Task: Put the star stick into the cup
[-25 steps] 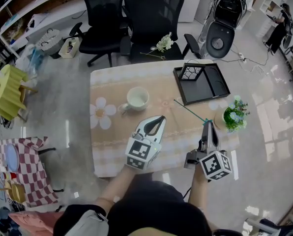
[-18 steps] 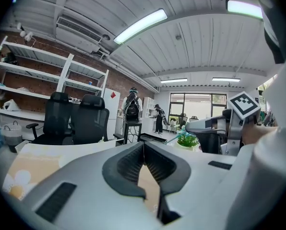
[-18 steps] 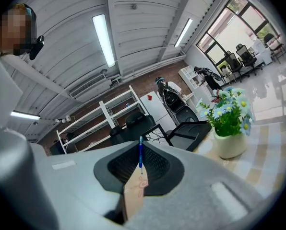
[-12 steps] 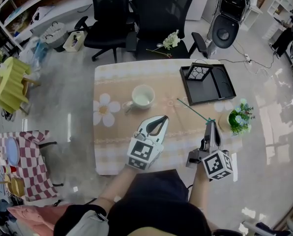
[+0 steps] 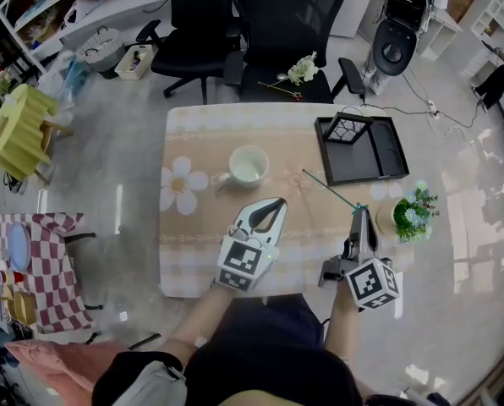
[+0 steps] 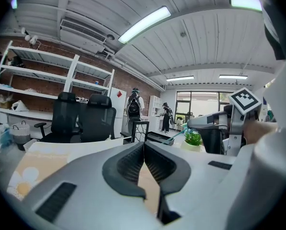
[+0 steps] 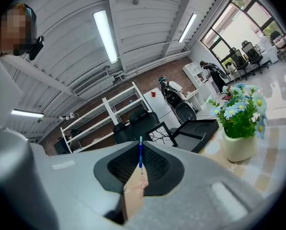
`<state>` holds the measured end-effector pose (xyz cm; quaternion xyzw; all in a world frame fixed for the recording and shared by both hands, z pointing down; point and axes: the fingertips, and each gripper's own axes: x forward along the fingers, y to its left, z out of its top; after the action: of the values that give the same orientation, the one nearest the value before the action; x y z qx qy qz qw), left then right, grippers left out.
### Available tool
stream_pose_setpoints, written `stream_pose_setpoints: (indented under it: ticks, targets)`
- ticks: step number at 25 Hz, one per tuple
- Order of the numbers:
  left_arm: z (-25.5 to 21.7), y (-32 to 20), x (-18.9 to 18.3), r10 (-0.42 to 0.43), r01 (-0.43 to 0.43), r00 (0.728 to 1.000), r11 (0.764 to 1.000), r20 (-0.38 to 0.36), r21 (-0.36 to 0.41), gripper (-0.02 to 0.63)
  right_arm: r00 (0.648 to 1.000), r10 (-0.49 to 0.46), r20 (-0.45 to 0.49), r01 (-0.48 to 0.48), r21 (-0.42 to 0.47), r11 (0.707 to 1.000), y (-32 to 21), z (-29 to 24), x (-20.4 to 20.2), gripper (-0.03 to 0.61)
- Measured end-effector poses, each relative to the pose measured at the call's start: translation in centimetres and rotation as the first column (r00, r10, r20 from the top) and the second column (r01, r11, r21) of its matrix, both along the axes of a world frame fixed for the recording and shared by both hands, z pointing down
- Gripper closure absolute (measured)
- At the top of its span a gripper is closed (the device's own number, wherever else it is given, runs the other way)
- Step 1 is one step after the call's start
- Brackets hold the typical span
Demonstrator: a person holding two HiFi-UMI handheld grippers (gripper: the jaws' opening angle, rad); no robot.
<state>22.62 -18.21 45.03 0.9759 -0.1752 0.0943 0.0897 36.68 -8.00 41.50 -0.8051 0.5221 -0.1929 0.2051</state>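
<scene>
The cup [image 5: 249,164] is standing upright on the tabletop [image 5: 201,244], its handle pointing toward the near left. The stick [image 5: 328,189] is not in it yet. The right tongs [image 5: 360,213] are pinching one end of the stick with the pads closed on it, and the thin teal shaft is reaching out over the tabletop toward the cup, well short of it. The left tongs [image 5: 276,202] are hovering just near of the cup, closed and gripping nothing.

A black tray [image 5: 387,172] is lying at the far right, with a wire frame [image 5: 347,128] sitting in its left compartment. A potted plant [image 5: 412,215] is standing at the right edge, beside the right tongs. The tabletop is wearing a beige cloth with a printed flower [image 5: 182,190]. Two black chairs [image 5: 203,15] are waiting beyond it on a glossy grey floor [image 5: 117,167], and a yellow stool [image 5: 19,130] is sitting off to the left.
</scene>
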Motion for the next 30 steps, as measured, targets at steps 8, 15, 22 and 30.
stream_pose_setpoints:
  ticks: [8, 15, 22, 30]
  targets:
    - [-0.3, -1.2, 0.5, -0.090, 0.090, 0.996, 0.996, 0.000, 0.001, 0.600, 0.997, -0.081, -0.006, 0.081, -0.005, 0.997, -2.1, -0.7, 1.8, 0.561]
    - [-0.3, -2.0, 0.4, -0.167, 0.167, 0.986, 0.986, 0.022, 0.012, 0.600, 0.989, -0.148, 0.001, 0.148, -0.001, 0.989, -3.9, -0.8, 2.9, 0.561]
    - [-0.6, -2.5, -0.9, -0.248, 0.248, 0.968, 0.969, 0.028, 0.023, 0.600, 0.976, -0.216, 0.005, 0.216, 0.016, 0.976, -5.3, -1.1, 2.6, 0.561]
    - [-1.2, -3.3, -3.5, -0.346, 0.345, 0.938, 0.938, 0.024, 0.039, 0.600, 0.957, -0.289, -0.012, 0.289, 0.066, 0.955, -7.3, -2.4, 1.4, 0.561]
